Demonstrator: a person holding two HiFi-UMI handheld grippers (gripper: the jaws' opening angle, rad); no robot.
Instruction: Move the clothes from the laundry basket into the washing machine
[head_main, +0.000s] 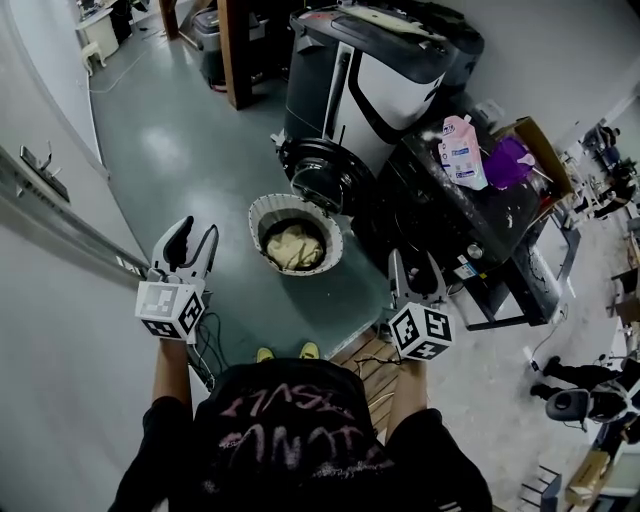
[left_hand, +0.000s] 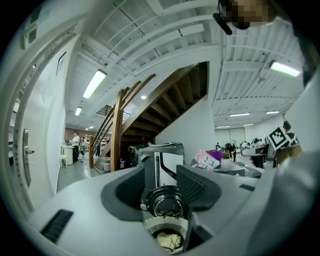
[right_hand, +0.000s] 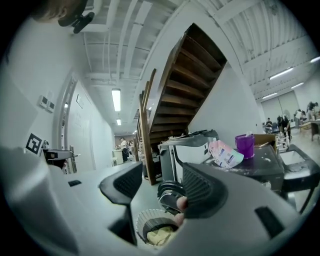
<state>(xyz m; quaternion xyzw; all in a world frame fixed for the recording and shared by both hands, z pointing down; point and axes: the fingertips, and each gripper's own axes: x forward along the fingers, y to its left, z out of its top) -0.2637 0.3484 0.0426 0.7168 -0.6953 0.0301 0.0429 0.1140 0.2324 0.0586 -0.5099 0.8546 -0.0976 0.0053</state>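
Observation:
A round white laundry basket (head_main: 271, 210) stands on the floor, with a yellowish garment (head_main: 294, 246) in it. Just behind it the washing machine (head_main: 390, 90) shows its open round door (head_main: 318, 176). My left gripper (head_main: 194, 242) hovers at the left, short of the basket, jaws open and empty. My right gripper (head_main: 417, 276) hovers at the right, open and empty too. In the left gripper view the basket (left_hand: 167, 232) and the drum opening (left_hand: 167, 205) show between the jaws. In the right gripper view the basket (right_hand: 155, 227) lies low between the jaws of the right gripper (right_hand: 161, 186).
A dark table (head_main: 470, 215) to the right of the washer carries a pink pouch (head_main: 462, 152) and a purple container (head_main: 506, 163). A white wall with a rail (head_main: 60, 230) runs along the left. Cables (head_main: 370, 350) lie on the floor near my feet. People stand far off.

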